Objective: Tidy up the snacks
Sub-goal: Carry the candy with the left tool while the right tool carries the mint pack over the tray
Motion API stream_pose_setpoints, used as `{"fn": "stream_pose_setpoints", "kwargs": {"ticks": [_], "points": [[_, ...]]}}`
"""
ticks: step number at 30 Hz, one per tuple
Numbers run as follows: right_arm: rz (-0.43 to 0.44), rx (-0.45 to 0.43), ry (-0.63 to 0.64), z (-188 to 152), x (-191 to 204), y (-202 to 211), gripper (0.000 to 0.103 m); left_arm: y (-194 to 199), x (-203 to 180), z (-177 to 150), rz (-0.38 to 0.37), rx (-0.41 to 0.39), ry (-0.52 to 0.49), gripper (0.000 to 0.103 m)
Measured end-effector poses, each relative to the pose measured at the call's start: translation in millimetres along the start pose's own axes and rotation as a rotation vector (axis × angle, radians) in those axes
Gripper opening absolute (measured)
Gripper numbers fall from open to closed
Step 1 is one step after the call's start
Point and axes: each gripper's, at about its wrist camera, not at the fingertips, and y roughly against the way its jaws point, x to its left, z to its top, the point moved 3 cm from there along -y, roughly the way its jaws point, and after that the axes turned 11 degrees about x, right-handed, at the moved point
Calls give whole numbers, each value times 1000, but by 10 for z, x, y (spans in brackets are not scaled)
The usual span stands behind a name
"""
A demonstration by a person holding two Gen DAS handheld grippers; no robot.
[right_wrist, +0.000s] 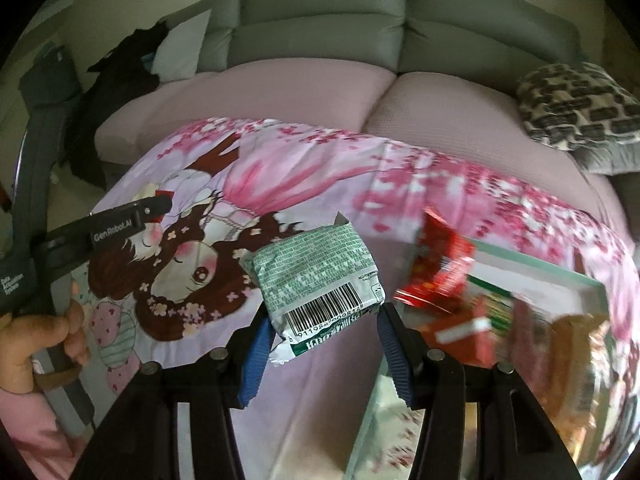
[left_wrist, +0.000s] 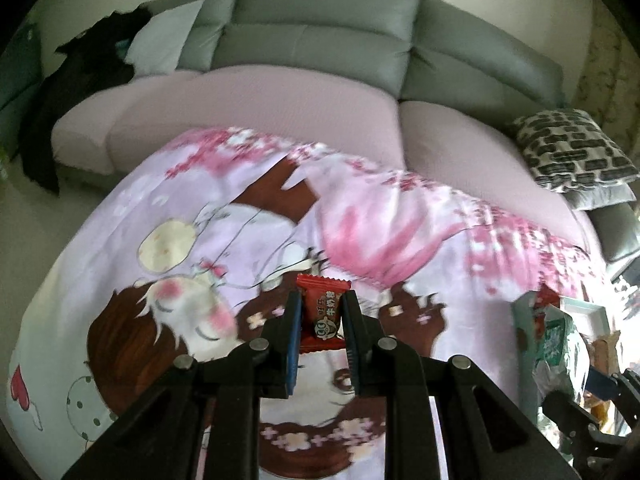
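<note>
My left gripper [left_wrist: 321, 320] is shut on a small red candy packet [left_wrist: 322, 312] and holds it above the pink cartoon-print cloth [left_wrist: 200, 248]. My right gripper [right_wrist: 322, 328] is shut on a green and white snack packet [right_wrist: 320, 276] with a barcode, held just left of a pale green box [right_wrist: 536, 264]. The box holds red snack packets [right_wrist: 440, 268] and other blurred snacks. In the left wrist view the box [left_wrist: 588, 312] and the green packet [left_wrist: 556, 336] show at the far right. The left gripper [right_wrist: 132, 216] shows at the left of the right wrist view.
A sofa with pink seat cushions [left_wrist: 248, 108] and a grey back [left_wrist: 320, 28] stands behind the cloth-covered table. A black and white patterned pillow [left_wrist: 572, 148] lies at the right. Dark clothes [left_wrist: 80, 80] and a white pillow [left_wrist: 164, 40] lie at the left.
</note>
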Motion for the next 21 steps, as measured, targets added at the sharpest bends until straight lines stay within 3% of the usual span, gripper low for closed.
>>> {"fn": "stream_pose_setpoints", "kwargs": {"ticks": [8,16,21], "points": [[-39,-20,-76,-246,-410,364,55,207,-463,-14,-38,-30,-116,20],[-47,-35,-169,-553,-770,619,55,384,-1018,-286,-143,14,-246,21],[-50,-46,-224,-742,-999,751,55,488,-1359,-455,-155,41,-331,21]]}}
